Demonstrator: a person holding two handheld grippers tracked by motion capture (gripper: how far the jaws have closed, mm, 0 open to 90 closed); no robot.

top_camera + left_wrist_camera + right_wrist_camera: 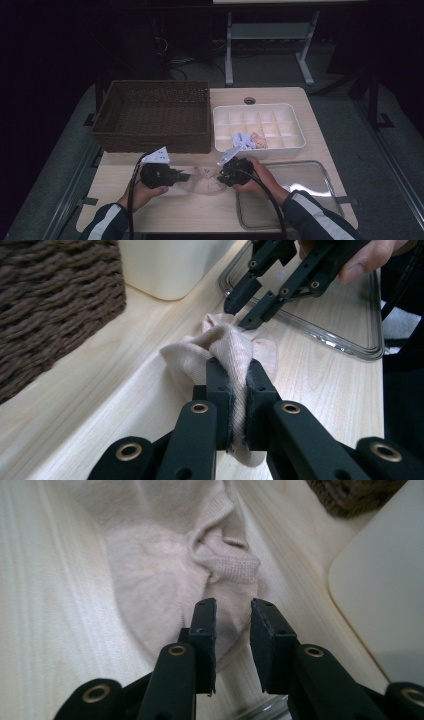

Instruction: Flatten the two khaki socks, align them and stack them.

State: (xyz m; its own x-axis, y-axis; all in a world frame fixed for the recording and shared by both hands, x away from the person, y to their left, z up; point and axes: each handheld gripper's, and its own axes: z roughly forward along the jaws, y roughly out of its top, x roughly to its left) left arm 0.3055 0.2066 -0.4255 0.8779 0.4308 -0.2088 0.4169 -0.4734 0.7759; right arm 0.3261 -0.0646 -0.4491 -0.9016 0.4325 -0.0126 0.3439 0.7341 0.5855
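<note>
Here my left gripper (239, 390) is clamped on the beige sock (227, 347), which lies on the worktop (165, 210) in front of the basket (155, 115). My right gripper (234, 625) has its jaws slightly apart, gripping nothing, over the sock.

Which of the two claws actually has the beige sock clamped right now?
The left claw: its jaws are pressed shut on the beige sock. The right claw stands open, its jaws apart above the sock on the table, gripping nothing.
</note>
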